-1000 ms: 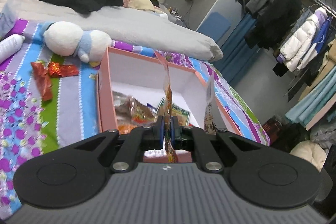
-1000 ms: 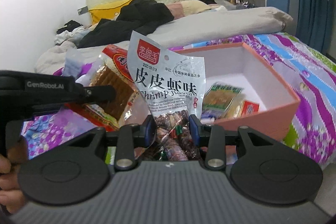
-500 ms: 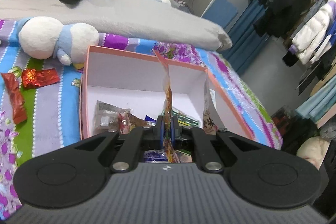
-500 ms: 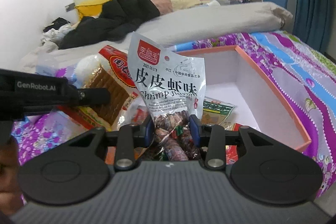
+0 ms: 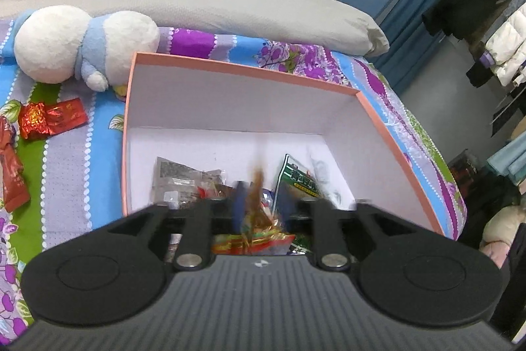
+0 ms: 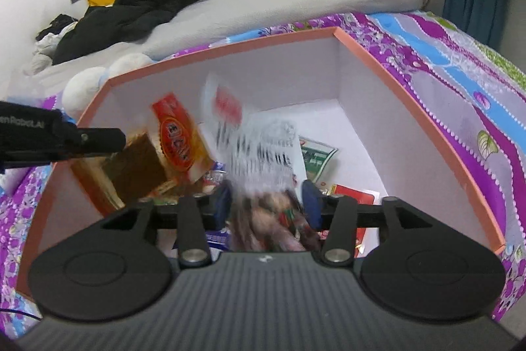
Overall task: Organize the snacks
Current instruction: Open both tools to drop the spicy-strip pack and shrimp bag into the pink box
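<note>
box (image 5: 230,69) of pink card sits on the bed (image 5: 65,147). left hand-held gripper (image 5: 261,206) has its jaws parted, an orange snack packet (image 5: 258,186) blurred between them. right hand-held gripper (image 6: 266,203) is spread too, the white shrimp bag (image 6: 259,150) blurred over the box. red packets (image 5: 49,117) lie beside a plush toy (image 5: 82,45).

Between the jaws of the right gripper (image 6: 266,203) the white shrimp bag (image 6: 259,150) is smeared by motion — its print cannot be read, and whether the jaws touch it cannot be told. Left of them the orange packet (image 6: 174,140) is blurred too, its lower edge hidden by the gripper body. Between the left gripper's (image 5: 261,206) jaws a brown wrapper (image 5: 258,186) is a streak — contact unclear. The snacks (image 5: 184,183) beneath are partly covered.
</note>
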`<state>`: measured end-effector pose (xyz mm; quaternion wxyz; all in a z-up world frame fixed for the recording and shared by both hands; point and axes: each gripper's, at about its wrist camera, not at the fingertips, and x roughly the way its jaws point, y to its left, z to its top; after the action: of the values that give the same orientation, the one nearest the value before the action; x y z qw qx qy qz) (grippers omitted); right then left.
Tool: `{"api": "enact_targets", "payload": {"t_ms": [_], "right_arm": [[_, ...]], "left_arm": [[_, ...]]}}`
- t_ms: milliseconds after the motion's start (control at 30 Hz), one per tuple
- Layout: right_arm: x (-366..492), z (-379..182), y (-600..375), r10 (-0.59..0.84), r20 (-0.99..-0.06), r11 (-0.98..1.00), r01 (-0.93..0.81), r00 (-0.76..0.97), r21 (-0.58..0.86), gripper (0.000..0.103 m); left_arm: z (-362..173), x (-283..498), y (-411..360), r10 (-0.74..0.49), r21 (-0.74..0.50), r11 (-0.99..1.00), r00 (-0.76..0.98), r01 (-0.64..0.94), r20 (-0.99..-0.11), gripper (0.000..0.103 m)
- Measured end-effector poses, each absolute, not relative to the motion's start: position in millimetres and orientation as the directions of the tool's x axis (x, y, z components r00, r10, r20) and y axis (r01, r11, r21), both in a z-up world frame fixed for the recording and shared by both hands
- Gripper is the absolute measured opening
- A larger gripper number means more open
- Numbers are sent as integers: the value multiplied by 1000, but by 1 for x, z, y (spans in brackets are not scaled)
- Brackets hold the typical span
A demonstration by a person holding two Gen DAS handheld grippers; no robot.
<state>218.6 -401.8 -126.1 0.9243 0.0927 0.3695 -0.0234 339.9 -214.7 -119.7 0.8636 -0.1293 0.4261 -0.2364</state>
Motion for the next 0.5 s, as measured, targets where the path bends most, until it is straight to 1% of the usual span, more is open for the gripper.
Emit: {"api": "enact_targets", "payload": {"t_ms": [33, 67, 267, 500], "right_arm": [[217, -125, -403, 42, -683, 979, 105, 729, 173, 60], [216, -124, -403, 46, -680, 978, 107, 732, 181, 63], [204, -111, -398, 47, -658, 977, 103, 752, 187, 63], [171, -88, -377, 67, -618, 979, 68, 783, 192, 63]], "left_arm": [[-117, 338, -214, -513, -417, 858, 541, 299, -667, 61], [-113, 335, -213, -507, -407, 861, 554, 304, -660, 64], [-93, 315, -202, -496, -382, 868, 585, 316, -642, 64], [-65, 269, -179, -497, -373, 867, 624, 330, -603, 64]]}}
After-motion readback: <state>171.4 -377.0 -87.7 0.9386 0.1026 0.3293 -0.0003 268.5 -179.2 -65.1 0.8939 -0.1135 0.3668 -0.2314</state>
